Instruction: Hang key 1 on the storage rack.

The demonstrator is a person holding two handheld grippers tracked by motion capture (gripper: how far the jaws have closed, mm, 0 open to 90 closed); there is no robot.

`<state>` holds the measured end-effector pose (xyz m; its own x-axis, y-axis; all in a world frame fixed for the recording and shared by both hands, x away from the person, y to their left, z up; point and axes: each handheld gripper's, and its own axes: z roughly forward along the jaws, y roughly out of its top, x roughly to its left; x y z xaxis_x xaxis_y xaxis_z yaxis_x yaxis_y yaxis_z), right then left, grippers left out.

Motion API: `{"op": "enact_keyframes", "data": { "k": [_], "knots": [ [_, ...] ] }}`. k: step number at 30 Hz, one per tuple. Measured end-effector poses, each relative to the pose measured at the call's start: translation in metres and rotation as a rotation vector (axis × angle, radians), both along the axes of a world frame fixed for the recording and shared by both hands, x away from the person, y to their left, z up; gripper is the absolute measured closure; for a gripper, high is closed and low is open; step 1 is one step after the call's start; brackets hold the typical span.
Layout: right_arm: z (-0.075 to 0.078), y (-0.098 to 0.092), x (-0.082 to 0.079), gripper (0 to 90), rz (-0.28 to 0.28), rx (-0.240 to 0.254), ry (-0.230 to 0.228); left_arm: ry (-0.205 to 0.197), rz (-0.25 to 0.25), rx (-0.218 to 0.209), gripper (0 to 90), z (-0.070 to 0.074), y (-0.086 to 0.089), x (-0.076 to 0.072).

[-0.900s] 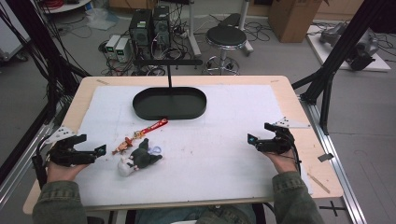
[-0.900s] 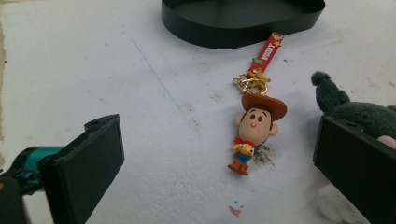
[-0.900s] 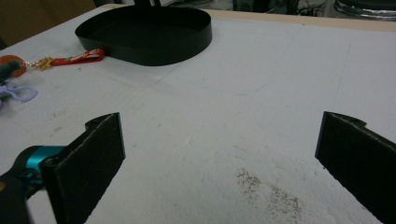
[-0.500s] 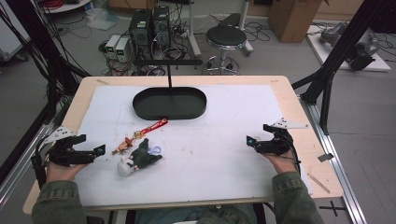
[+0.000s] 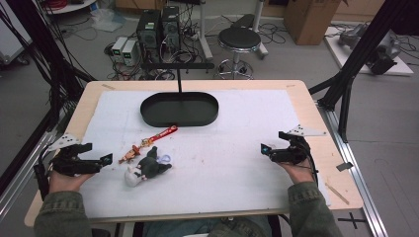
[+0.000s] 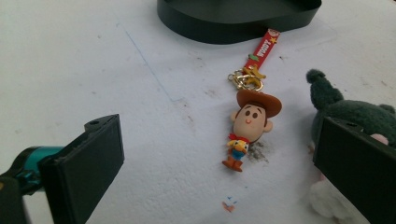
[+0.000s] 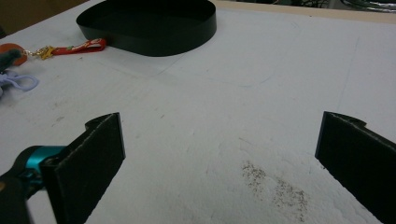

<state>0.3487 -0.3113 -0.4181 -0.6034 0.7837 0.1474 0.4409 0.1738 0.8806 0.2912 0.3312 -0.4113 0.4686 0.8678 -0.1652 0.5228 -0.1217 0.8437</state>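
Matt black tray (image 5: 179, 109), fuzzy plush toy (image 5: 147, 168), glossy plastic keychain figure (image 6: 248, 127).

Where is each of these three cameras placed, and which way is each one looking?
High view: above the person's side, looking forward and down at the table; forearms, left hand-held gripper and right hand-held gripper show.
Left gripper view: rides the left hand-held gripper, facing the cowboy keychain between its open jaws.
Right gripper view: rides the right hand-held gripper, facing bare table between open jaws.
All three share the black tray and the keychain's red strap.
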Motion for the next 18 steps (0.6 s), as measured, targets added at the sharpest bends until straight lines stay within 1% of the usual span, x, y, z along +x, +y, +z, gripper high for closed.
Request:
{"op": "enact_keyframes", "data": {
  "k": [2, 3, 8, 9, 11, 13, 14, 15, 16, 17, 18],
  "knots": [
    [0.0, 0.0, -0.001, 0.4, -0.005, 0.002, 0.003, 0.005, -0.006, 0.016, 2.3, 0.002, -0.003, 0.0],
    [0.0, 0.0, -0.001, 0.4, -0.008, -0.006, 0.001, 0.001, -0.007, 0.023, 2.4, 0.006, -0.005, 0.0],
    [0.0, 0.001, -0.002, 0.4, -0.007, -0.009, 0.0, 0.009, -0.025, 0.034, 2.3, 0.013, -0.009, 0.003],
    [-0.001, 0.002, -0.001, 0.4, -0.003, -0.004, 0.002, 0.021, -0.031, 0.05, 2.3, 0.016, -0.01, 0.008],
    [-0.001, 0.002, 0.0, 0.4, 0.0, -0.002, 0.002, 0.04, -0.034, 0.062, 2.3, 0.019, -0.012, 0.013],
    [-0.002, 0.002, 0.0, 0.4, 0.002, -0.002, 0.007, 0.051, -0.045, 0.081, 2.3, 0.024, -0.015, 0.018],
    [-0.001, 0.002, 0.0, 0.4, 0.003, -0.001, 0.01, 0.051, -0.045, 0.081, 2.3, 0.024, -0.015, 0.018],
    [-0.002, 0.002, 0.001, 0.4, 0.002, 0.005, 0.014, 0.062, -0.062, 0.108, 2.3, 0.029, -0.02, 0.022],
    [-0.002, 0.002, 0.001, 0.4, 0.0, 0.012, 0.021, 0.063, -0.072, 0.122, 2.3, 0.032, -0.021, 0.024],
    [-0.002, 0.002, 0.001, 0.4, 0.0, 0.012, 0.021, 0.063, -0.072, 0.122, 2.3, 0.032, -0.021, 0.024],
    [-0.002, 0.002, 0.001, 0.4, 0.009, 0.02, 0.021, 0.063, -0.09, 0.146, 2.3, 0.039, -0.025, 0.028]
  ]
}}
